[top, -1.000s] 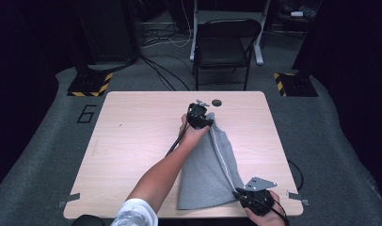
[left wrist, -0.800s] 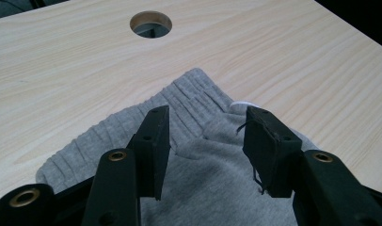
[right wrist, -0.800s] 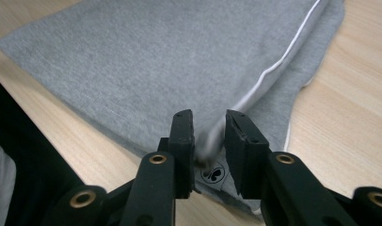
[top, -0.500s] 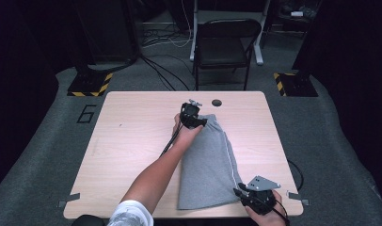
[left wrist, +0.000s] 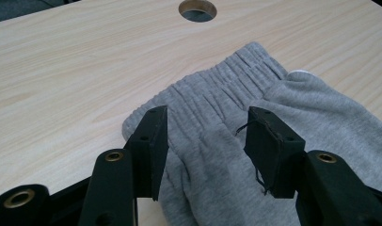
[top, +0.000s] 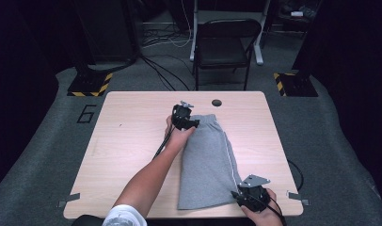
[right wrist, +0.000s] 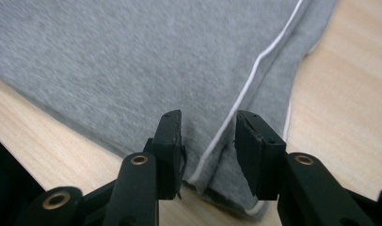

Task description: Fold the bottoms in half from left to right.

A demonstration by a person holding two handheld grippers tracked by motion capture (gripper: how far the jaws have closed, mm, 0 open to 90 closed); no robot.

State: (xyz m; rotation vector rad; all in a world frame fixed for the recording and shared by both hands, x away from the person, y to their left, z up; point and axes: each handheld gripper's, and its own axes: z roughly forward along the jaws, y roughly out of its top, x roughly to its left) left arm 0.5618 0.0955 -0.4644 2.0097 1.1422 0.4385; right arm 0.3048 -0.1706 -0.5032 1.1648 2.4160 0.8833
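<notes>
Over grey shorts (top: 208,162), left gripper (left wrist: 205,141) jaws apart, right gripper (right wrist: 208,146) jaws just opening astride the hem

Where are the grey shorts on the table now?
In the high view the shorts lie on the table's right half, waistband toward the round hole, hem at the near edge.

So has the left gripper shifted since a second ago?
Yes. The left gripper, jaws just opening over the waistband of the shorts, has slid left, away from the table's hole.
</notes>
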